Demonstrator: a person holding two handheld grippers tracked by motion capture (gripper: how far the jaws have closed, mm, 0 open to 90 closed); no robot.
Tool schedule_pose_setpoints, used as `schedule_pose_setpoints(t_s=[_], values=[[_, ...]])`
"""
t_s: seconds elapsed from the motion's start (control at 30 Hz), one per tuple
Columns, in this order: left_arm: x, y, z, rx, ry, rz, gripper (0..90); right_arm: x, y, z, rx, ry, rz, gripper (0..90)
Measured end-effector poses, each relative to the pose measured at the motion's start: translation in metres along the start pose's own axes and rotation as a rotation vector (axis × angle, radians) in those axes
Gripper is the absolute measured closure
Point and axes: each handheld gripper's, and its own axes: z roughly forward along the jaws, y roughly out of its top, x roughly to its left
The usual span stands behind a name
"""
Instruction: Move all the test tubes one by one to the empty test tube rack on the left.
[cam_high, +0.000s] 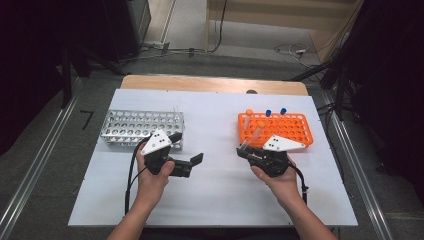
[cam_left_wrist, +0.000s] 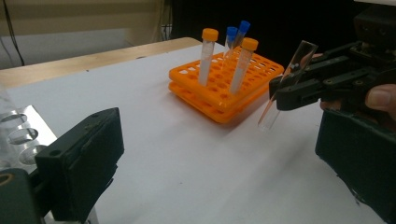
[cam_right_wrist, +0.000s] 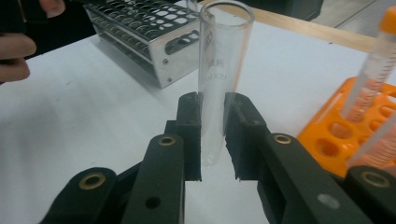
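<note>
From above, the right gripper (cam_high: 246, 148) clasps a clear glass test tube (cam_high: 254, 136) just in front of the orange plastic rack (cam_high: 295, 131); the left gripper (cam_high: 187, 150), jaws spread and empty, sits beside the perforated metal rack (cam_high: 125, 127). The left gripper view shows the tube (cam_left_wrist: 288, 86) tilted above the white table (cam_left_wrist: 187, 163), near orange- and blue-capped tubes. The right gripper view shows foam-padded jaws pinching the tube (cam_right_wrist: 219, 79); its faint printing is unreadable.

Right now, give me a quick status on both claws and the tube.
Right claw shut on clear glass tube. Left claw open, empty. Tube off the table, beside orange rack. Nothing blocking.
</note>
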Motion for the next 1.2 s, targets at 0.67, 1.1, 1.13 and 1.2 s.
schedule_pose_setpoints(t_s=[0.67, 1.1, 1.13, 1.2], values=[[-0.031, 0.003, 0.021, 0.056, -0.114, 0.038, 36.5, 0.038, -0.001, 0.028, 0.059, 0.114, -0.05, 74.1], [-0.042, -0.001, 0.032, 0.103, -0.156, 0.088, 66.6, 0.053, 0.0, 0.034, 0.083, 0.173, -0.074, 74.1], [-0.042, -0.002, 0.032, 0.106, -0.158, 0.091, 68.0, 0.053, 0.0, 0.034, 0.081, 0.177, -0.076, 74.1], [-0.042, -0.002, 0.032, 0.109, -0.164, 0.098, 70.9, 0.054, 0.0, 0.034, 0.082, 0.181, -0.08, 74.1]])
